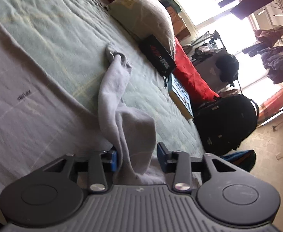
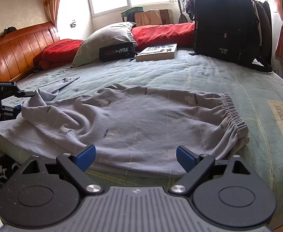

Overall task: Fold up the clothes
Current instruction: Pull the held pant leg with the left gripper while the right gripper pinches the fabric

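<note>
Sweatshirt [image 2: 133, 127], one grey garment, lies spread on the green bed [image 2: 209, 77], its sleeve draped between the parted, unclenched fingers of the left gripper [image 1: 136, 157], while the right gripper [image 2: 135, 155] hovers released over its near edge.

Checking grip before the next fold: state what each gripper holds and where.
The left gripper has a raised fold of the grey printed cotton sweatshirt between its jaws, near the sleeve end; whether it pinches is unclear. The right gripper holds nothing.
</note>
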